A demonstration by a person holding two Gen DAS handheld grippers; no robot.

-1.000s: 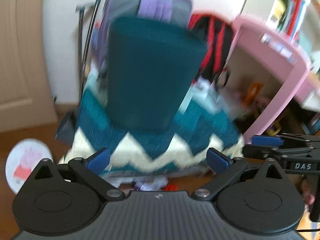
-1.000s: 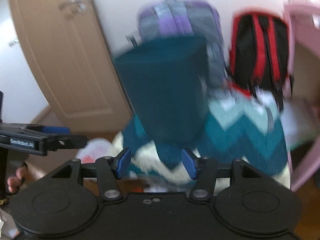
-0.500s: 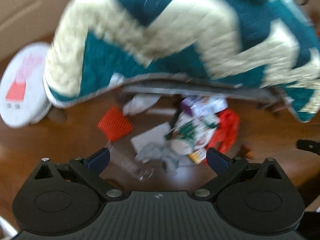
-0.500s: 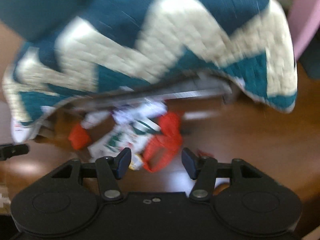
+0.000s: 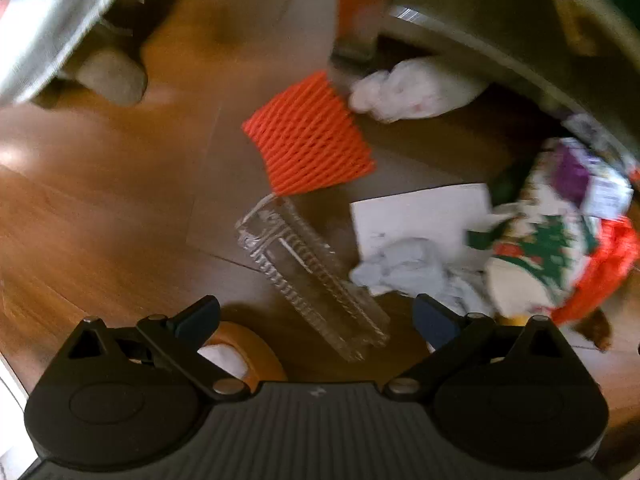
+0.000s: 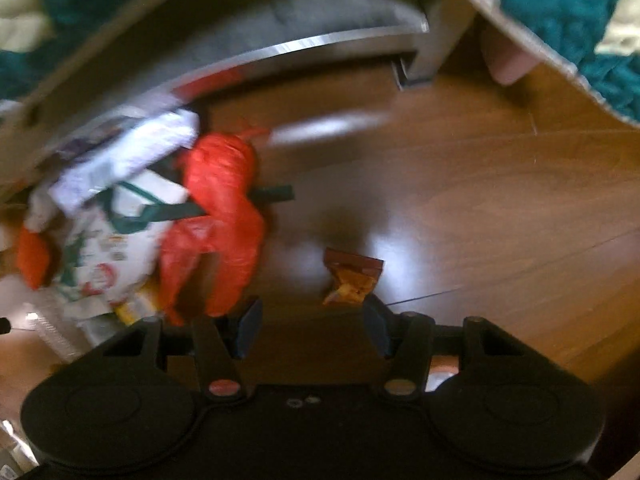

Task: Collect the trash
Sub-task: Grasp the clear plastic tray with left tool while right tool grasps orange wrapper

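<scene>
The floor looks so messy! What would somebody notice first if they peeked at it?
Probably the bright orange foam net lying on the wooden floor, with a clear ribbed plastic tray right below it, in front of the open left gripper. In the right wrist view, a crumpled red plastic bag glows beside a Christmas-print wrapper, and a small brown snack wrapper sits alone near the open right gripper.
</scene>
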